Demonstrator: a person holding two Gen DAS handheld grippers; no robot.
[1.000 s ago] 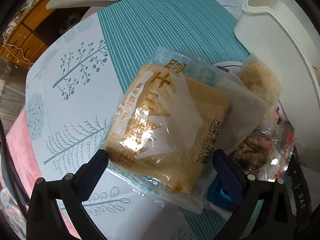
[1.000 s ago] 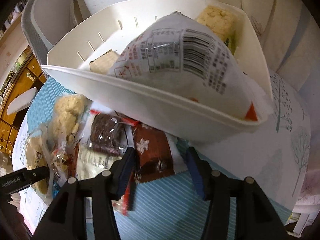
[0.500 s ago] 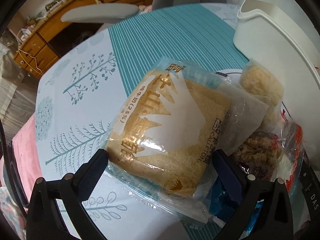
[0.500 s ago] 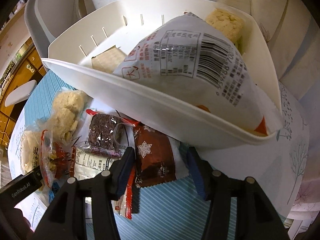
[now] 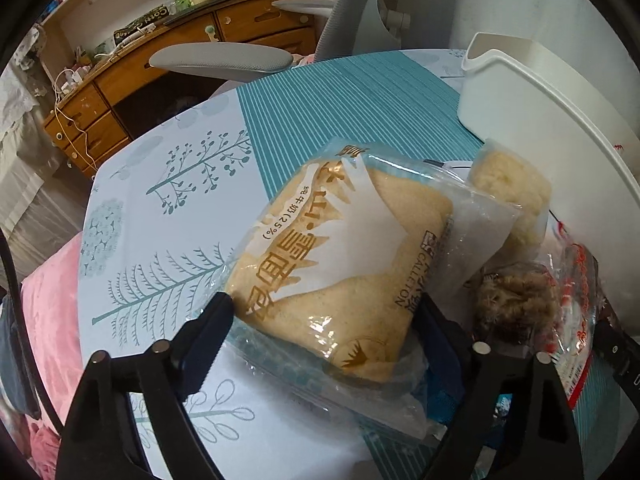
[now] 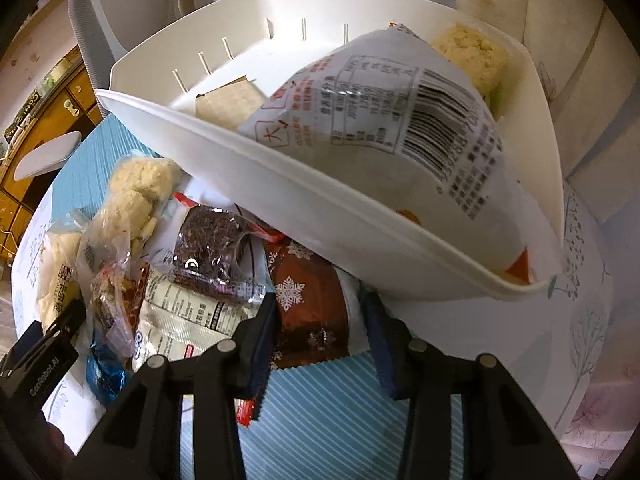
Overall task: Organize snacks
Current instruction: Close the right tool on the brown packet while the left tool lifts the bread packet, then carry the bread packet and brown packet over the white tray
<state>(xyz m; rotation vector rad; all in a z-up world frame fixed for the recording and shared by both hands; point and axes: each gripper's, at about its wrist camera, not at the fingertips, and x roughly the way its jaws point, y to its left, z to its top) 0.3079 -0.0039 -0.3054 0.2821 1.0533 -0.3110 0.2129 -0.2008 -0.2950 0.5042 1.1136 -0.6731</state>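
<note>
My left gripper (image 5: 324,316) is shut on a bagged golden cake (image 5: 336,252) with gold lettering and holds it tilted up off the table. Beside it lie a pale rice cake pack (image 5: 508,188) and a red-printed snack bag (image 5: 532,300). My right gripper (image 6: 320,320) is open, its fingers on either side of a brown snowflake wrapper (image 6: 308,304) lying on the table. The white bin (image 6: 280,184) behind it holds a large white barcode bag (image 6: 400,120) and a yellow rice cake (image 6: 472,52). The bin also shows in the left wrist view (image 5: 552,120).
A pile of snacks lies left of the right gripper: a dark chocolate pack (image 6: 212,248), a white label pack (image 6: 188,312), a blue foil piece (image 6: 104,376). A grey chair (image 5: 224,60) and a wooden dresser (image 5: 100,92) stand past the table edge. A pink cloth (image 5: 48,300) hangs at left.
My left gripper has lifted and tilted upward with the cake, so more of the room shows. My right gripper has edged forward around the snowflake wrapper.
</note>
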